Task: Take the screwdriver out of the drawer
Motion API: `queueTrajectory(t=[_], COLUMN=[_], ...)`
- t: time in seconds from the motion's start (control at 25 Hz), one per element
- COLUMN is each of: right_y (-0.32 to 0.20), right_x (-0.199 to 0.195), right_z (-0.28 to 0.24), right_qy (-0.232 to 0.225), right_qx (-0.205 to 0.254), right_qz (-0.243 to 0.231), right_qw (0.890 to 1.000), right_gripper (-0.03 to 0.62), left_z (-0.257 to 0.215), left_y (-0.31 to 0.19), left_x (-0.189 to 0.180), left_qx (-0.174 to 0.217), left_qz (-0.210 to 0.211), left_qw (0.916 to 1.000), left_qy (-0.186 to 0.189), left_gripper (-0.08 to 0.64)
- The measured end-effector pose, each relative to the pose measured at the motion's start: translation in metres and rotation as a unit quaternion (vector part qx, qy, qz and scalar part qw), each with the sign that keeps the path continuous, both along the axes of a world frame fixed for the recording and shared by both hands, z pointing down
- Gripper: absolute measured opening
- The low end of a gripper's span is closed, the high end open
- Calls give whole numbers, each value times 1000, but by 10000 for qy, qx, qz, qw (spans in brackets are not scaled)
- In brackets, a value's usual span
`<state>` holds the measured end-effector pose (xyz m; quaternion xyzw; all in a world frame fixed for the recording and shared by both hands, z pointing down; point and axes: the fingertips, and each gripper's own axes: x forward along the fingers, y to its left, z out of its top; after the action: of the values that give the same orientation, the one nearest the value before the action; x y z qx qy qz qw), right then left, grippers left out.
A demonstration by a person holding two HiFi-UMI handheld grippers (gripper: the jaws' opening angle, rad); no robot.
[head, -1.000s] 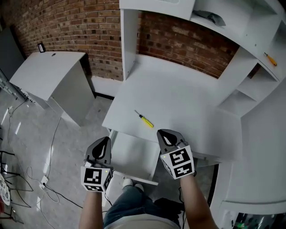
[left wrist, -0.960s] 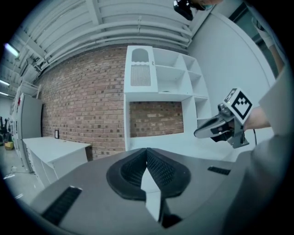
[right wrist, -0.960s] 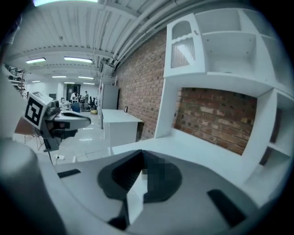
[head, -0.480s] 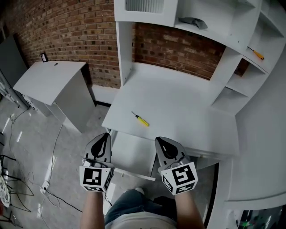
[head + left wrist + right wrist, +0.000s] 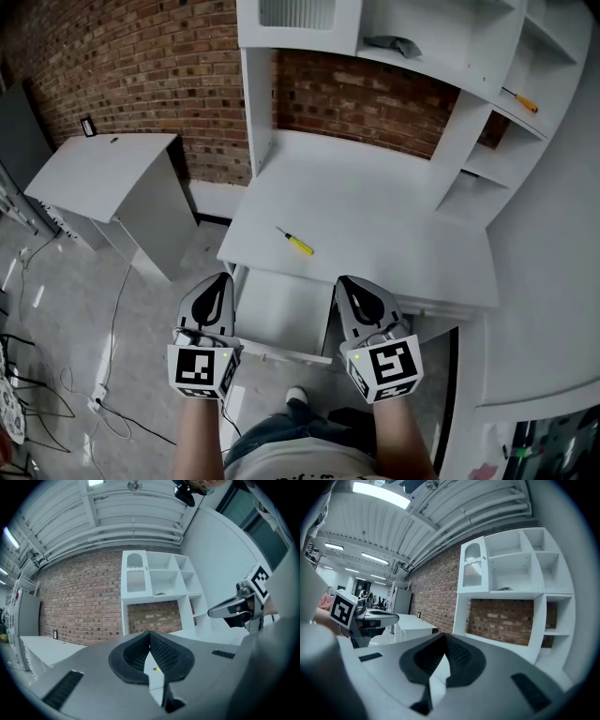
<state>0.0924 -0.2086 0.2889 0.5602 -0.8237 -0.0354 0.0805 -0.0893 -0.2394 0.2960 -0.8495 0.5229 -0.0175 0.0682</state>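
Screwdriver (image 5: 296, 243) lies on the desk (image 5: 375, 216) above the open drawer (image 5: 281, 314); left gripper (image 5: 221, 281) and right gripper (image 5: 349, 283) hover nearby, jaws closed, both empty.

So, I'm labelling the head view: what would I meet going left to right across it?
Low white unit → left claw → yellow screwdriver on the desk → right claw → orange-handled screwdriver on the right shelf.

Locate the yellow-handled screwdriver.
Head view: the yellow-handled screwdriver lies on the white desktop, left of centre, just beyond the open white drawer.
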Motion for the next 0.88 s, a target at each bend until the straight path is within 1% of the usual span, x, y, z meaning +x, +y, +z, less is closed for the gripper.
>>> queueTrajectory(t=[0.16,0.4,0.88], right_y=[16,37,52], right_x=[-1,-7,-12], right_z=[-8,-9,-14], right_qy=[17,133,221], right_qx=[38,116,134], right_qz=[168,275,408], right_qw=[9998,9995,9988], right_gripper=[9,9,9], left_z=[-5,-8,-12], left_y=[15,32,39], left_x=[-1,-13,-15], left_qx=[31,158,154], left_qz=[159,194,422], left_qw=[9999,9997,9990], left_qy=[-25,54,65], left_gripper=[14,14,13])
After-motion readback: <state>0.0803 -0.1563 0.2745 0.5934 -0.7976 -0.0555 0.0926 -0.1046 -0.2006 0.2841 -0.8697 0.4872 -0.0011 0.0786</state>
